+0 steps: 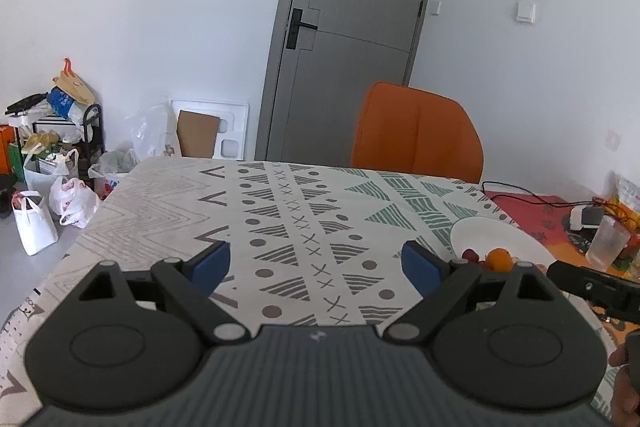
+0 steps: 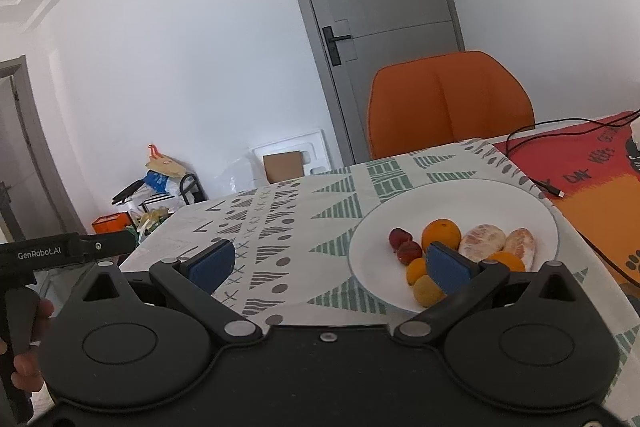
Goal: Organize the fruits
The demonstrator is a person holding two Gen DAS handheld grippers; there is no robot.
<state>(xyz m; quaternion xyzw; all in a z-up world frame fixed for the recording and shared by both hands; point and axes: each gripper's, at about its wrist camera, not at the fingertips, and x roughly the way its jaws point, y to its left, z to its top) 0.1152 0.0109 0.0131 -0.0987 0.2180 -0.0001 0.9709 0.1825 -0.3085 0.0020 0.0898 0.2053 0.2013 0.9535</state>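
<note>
We had both grippers, left [image 1: 316,263] and right [image 2: 334,261], spread wide and empty. The fruit [image 2: 440,233] sat on the plate [image 2: 460,195] at lower right, near the table edge [image 2: 168,223], with bare cloth [image 1: 280,211] mid-frame.

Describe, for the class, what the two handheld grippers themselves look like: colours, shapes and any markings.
Both the left gripper and the right gripper are black, with ribbed grey-black bodies, two round disc housings, angled link arms with silver pivot pins, and blue rectangular pads. The left one's side bar reads "GenRobot.AI" in white. No sleeves show.
</note>
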